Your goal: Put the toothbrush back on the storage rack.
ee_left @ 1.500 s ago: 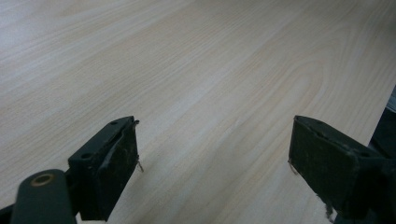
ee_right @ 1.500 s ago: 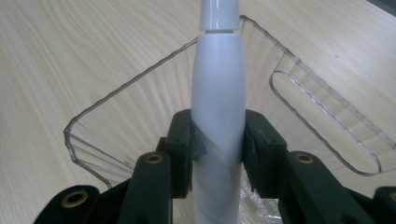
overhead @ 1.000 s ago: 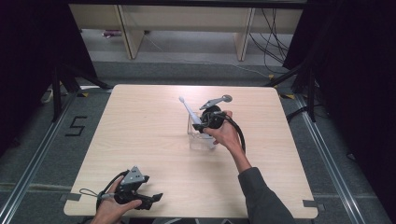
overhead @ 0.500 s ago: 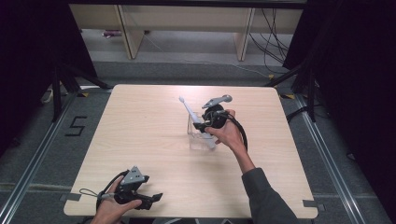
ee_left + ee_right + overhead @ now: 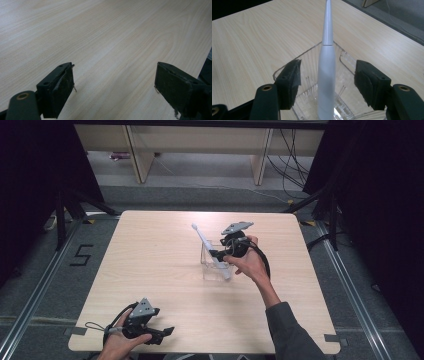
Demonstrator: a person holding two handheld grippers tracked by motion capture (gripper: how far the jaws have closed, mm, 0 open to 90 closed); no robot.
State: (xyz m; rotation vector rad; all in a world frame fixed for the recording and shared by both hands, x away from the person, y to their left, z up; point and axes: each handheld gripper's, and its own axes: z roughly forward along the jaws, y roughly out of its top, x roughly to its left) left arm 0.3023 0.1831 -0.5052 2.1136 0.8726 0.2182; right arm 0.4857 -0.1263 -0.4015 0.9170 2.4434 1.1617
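A white toothbrush (image 5: 210, 250) stands tilted in a clear plastic cup (image 5: 209, 270) near the middle of the table, its head up and to the back left. My right gripper (image 5: 220, 254) is at the cup from the right. In the right gripper view its jaws stand open on either side of the toothbrush handle (image 5: 326, 72), with a gap on each side, above the cup's rim (image 5: 312, 50). My left gripper (image 5: 166, 333) rests by the table's front left edge. It is open over bare wood in the left gripper view (image 5: 115, 85), with nothing between its jaws.
The light wooden table (image 5: 150, 255) has a dark floor around it. Wooden shelf legs (image 5: 137, 155) and cables (image 5: 295, 150) lie beyond the far edge. A floor marking "5" (image 5: 80, 255) is on the left.
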